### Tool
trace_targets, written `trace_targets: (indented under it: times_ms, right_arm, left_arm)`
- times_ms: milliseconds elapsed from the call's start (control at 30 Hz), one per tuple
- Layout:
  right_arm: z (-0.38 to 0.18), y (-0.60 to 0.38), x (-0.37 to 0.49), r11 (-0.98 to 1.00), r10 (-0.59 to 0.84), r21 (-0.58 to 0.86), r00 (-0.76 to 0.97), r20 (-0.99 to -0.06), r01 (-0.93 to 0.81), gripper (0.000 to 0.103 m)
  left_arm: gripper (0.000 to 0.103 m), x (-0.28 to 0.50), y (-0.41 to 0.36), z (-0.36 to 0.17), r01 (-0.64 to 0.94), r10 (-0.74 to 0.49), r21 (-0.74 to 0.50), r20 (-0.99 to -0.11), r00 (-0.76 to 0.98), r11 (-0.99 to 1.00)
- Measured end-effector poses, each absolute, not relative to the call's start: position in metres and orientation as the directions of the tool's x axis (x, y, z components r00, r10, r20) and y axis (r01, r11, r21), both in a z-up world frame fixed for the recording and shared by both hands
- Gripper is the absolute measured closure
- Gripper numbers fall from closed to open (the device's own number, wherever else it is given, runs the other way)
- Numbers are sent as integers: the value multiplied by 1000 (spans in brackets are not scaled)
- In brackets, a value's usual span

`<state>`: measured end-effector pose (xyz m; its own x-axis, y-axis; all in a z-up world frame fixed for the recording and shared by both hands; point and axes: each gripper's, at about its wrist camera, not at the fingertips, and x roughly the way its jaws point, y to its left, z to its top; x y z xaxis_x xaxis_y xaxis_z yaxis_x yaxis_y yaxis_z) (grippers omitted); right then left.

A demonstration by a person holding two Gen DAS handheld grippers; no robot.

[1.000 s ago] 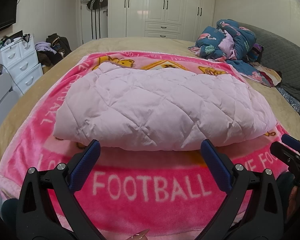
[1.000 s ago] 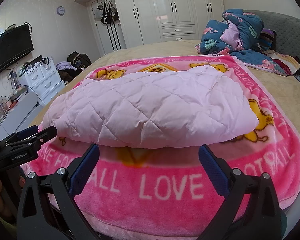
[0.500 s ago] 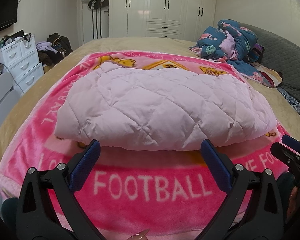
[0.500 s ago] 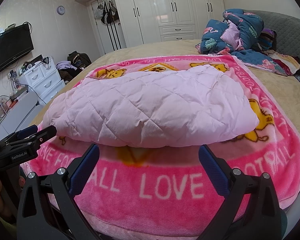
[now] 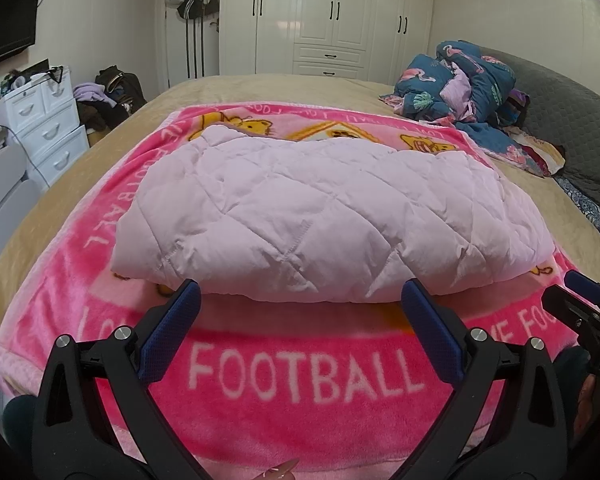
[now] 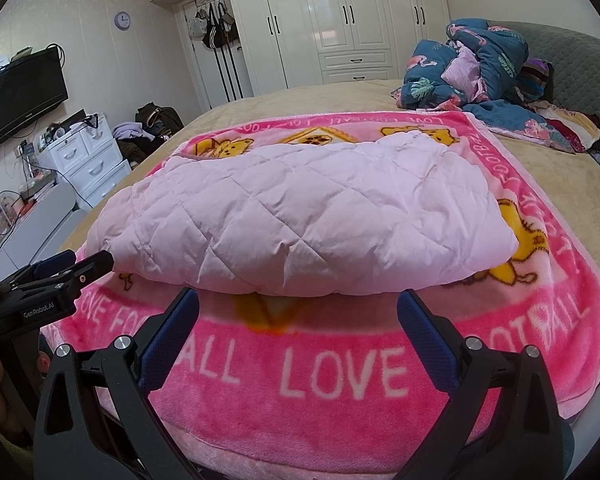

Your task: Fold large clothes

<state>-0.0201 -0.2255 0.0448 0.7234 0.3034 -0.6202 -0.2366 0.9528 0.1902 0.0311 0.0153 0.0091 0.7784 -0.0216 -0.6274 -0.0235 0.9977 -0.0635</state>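
A pale pink quilted padded garment [image 5: 324, 216] lies folded into a thick rectangular bundle on a bright pink "LOVE FOOTBALL" blanket [image 5: 300, 376]; it also shows in the right wrist view [image 6: 300, 224]. My left gripper [image 5: 298, 300] is open and empty, hovering just short of the bundle's near edge. My right gripper [image 6: 298, 304] is open and empty too, just short of the same edge, further right. Each gripper shows at the edge of the other's view: the right gripper [image 5: 580, 312] and the left gripper [image 6: 56, 280].
The blanket lies on a beige bed [image 5: 284, 92]. A heap of blue flowered bedding [image 5: 472, 92] and a grey headboard [image 5: 572, 128] are at the right. White drawers [image 5: 40, 120], a TV [image 6: 20, 96] and wardrobes [image 5: 324, 20] stand beyond.
Almost nothing: the left wrist view has shifted slightly, and both grippers stay open in front of the bundle.
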Motion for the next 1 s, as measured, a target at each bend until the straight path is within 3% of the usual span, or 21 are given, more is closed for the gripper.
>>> trace_targets:
  times_ms: [567, 900, 1000]
  right_arm:
    - [46, -226, -20, 955, 296, 183, 723, -624, -233, 4]
    - [50, -239, -23, 967, 252, 172, 750, -612, -185, 4]
    - [53, -270, -27, 980, 183, 169, 784, -593, -100, 4]
  left_arm:
    - [9, 30, 14, 8, -10, -43, -80, -632, 774, 997]
    - [9, 35, 34, -5, -81, 10, -74, -675, 738, 994]
    - [9, 50, 69, -7, -169, 81, -64, -682, 727, 984]
